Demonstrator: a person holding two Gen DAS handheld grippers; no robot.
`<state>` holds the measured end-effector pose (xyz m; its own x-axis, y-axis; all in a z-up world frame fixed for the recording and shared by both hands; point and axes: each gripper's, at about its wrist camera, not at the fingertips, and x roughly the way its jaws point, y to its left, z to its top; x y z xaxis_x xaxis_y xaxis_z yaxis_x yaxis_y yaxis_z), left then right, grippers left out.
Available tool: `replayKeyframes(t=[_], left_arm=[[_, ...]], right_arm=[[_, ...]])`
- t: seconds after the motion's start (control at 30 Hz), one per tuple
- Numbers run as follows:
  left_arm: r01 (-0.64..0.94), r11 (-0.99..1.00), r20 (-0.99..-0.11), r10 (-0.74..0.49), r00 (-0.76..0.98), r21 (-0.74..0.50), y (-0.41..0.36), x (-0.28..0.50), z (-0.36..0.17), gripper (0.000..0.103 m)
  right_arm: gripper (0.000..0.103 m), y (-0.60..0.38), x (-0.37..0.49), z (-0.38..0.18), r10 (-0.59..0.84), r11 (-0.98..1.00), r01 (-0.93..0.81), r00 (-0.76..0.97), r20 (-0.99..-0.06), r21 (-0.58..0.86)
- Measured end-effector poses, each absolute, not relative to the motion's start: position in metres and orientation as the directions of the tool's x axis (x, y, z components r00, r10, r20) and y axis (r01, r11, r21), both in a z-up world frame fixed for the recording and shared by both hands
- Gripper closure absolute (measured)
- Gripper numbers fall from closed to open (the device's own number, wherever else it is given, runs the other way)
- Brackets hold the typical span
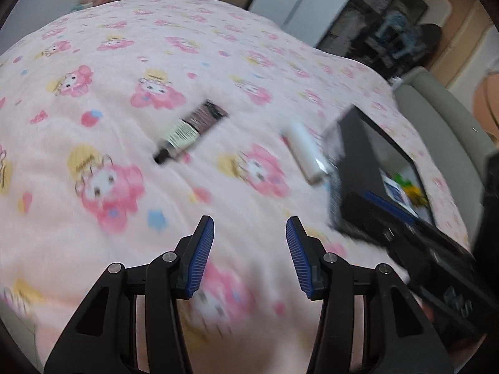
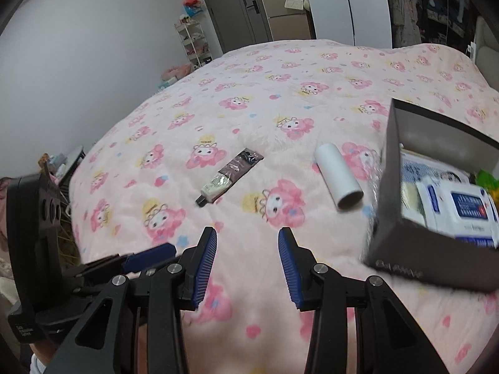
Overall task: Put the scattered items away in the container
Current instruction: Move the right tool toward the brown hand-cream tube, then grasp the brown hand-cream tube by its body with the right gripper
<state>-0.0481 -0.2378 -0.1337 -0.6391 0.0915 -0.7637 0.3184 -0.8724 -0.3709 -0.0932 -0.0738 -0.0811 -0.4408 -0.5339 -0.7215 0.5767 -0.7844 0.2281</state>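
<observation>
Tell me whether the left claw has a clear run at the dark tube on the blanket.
Probably yes. The left claw is open and empty, and only bare blanket lies between it and the tube. The white roll and box sit off to the right, out of the way.

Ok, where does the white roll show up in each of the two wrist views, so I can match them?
Left wrist view: the white roll lies right of centre on the pink blanket, just left of the dark box.
Right wrist view: the white roll lies right of centre, again just left of the dark box.
Shared landmark: the dark tube, lying to the roll's left in both views.
</observation>
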Motion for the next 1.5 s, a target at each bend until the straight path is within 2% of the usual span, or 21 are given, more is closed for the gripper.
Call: replayKeyframes(t=[0.1,0.33,0.5,0.6,0.7,0.77,0.93,1.03,1.13,1.23,1.33,1.5], left_arm=[[0.414,-0.871,-0.819,-0.022,-0.573,-0.266,-0.251,-0.082,-0.153,0.052],[0.537,-0.786,-0.845,-0.035,-0.534,-0.307,-0.304,-0.115,-0.181,0.052],[0.527,-0.786,-0.849,-0.005,-0.528,-0.323,-0.317,-0.115,-0.193,0.049],[0.521,-0.767,-0.840,0.044,-0.541,-0.375,-0.326,-0.118,-0.200,0.049],[0.472,-0.757,-0.819,0.142,-0.556,-0.452,-0.326,-0.122,-0.203,0.039],[0.429,-0.751,-0.798,0.209,-0.566,-0.501,-0.323,-0.124,-0.203,0.039],[0.288,-0.739,-0.727,0.376,-0.574,-0.609,-0.301,-0.120,-0.196,0.055],[0.290,-0.773,-0.747,0.328,-0.578,-0.564,-0.293,-0.114,-0.188,0.060],[0.356,-0.800,-0.765,0.187,-0.616,-0.483,-0.300,-0.106,-0.177,0.062],[0.428,-0.764,-0.756,0.117,-0.645,-0.483,-0.317,-0.100,-0.175,0.062],[0.475,-0.719,-0.749,0.095,-0.656,-0.507,-0.336,-0.095,-0.181,0.066],[0.485,-0.688,-0.754,0.139,-0.642,-0.539,-0.342,-0.101,-0.194,0.066]], right_arm=[[0.066,-0.092,-0.112,-0.089,-0.503,-0.791,0.582,-0.440,-0.744,0.191],[0.066,-0.119,-0.138,-0.111,-0.468,-0.793,0.581,-0.385,-0.795,0.185],[0.066,-0.138,-0.146,-0.132,-0.449,-0.787,0.590,-0.348,-0.823,0.180],[0.066,-0.148,-0.149,-0.144,-0.437,-0.784,0.596,-0.328,-0.837,0.175],[0.066,-0.151,-0.154,-0.152,-0.426,-0.792,0.584,-0.318,-0.847,0.179],[0.066,-0.148,-0.156,-0.155,-0.420,-0.801,0.570,-0.320,-0.849,0.182],[0.066,-0.133,-0.161,-0.157,-0.410,-0.832,0.519,-0.343,-0.845,0.193],[0.066,-0.126,-0.163,-0.158,-0.402,-0.842,0.505,-0.349,-0.847,0.192],[0.066,-0.123,-0.165,-0.159,-0.404,-0.844,0.499,-0.349,-0.846,0.197],[0.066,-0.132,-0.167,-0.160,-0.427,-0.825,0.523,-0.331,-0.841,0.214],[0.065,-0.153,-0.170,-0.164,-0.455,-0.790,0.568,-0.290,-0.842,0.231],[0.062,-0.191,-0.184,-0.184,-0.483,-0.742,0.607,-0.189,-0.855,0.285]])
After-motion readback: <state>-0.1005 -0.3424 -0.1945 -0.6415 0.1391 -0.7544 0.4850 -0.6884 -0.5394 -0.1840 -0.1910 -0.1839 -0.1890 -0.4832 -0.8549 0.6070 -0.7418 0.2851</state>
